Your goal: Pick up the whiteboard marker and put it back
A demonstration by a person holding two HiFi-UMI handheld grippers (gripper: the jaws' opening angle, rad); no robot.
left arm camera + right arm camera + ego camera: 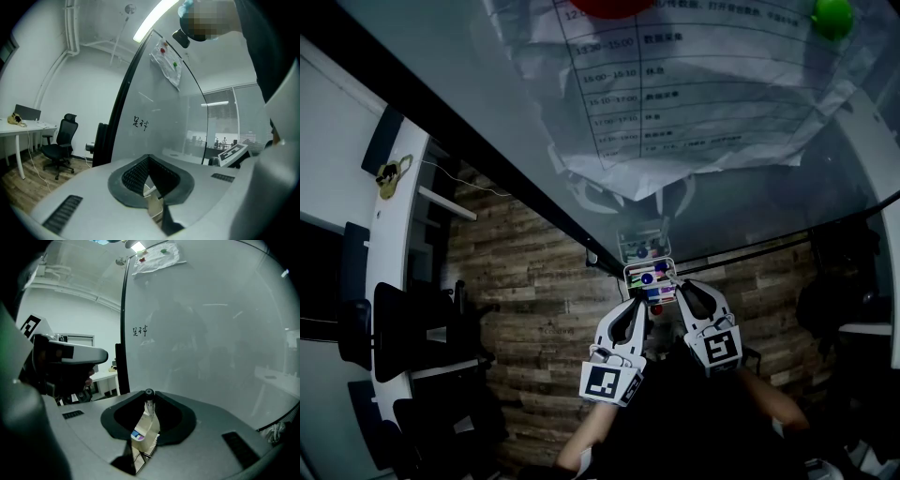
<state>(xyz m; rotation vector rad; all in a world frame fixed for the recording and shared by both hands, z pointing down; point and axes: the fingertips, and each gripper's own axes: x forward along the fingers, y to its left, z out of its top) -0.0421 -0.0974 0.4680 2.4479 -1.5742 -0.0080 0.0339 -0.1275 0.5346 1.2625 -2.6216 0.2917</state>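
Glass board (pixel 211 343) dead ahead, so go easy. Your left gripper (pixel 149 159) has its fingers pressed together, empty. Pen tray (pixel 630 274) sits between both grippers. Right gripper (pixel 149 403) fingers pinch the whiteboard marker (pixel 149 393) upright, so it looks like put-back time: ease it into the tray, with tight room beside the glass

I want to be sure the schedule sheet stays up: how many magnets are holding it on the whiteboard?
2. A red magnet sits at the top edge of the sheet, and a green magnet is near its upper right corner. Others may be out of frame.
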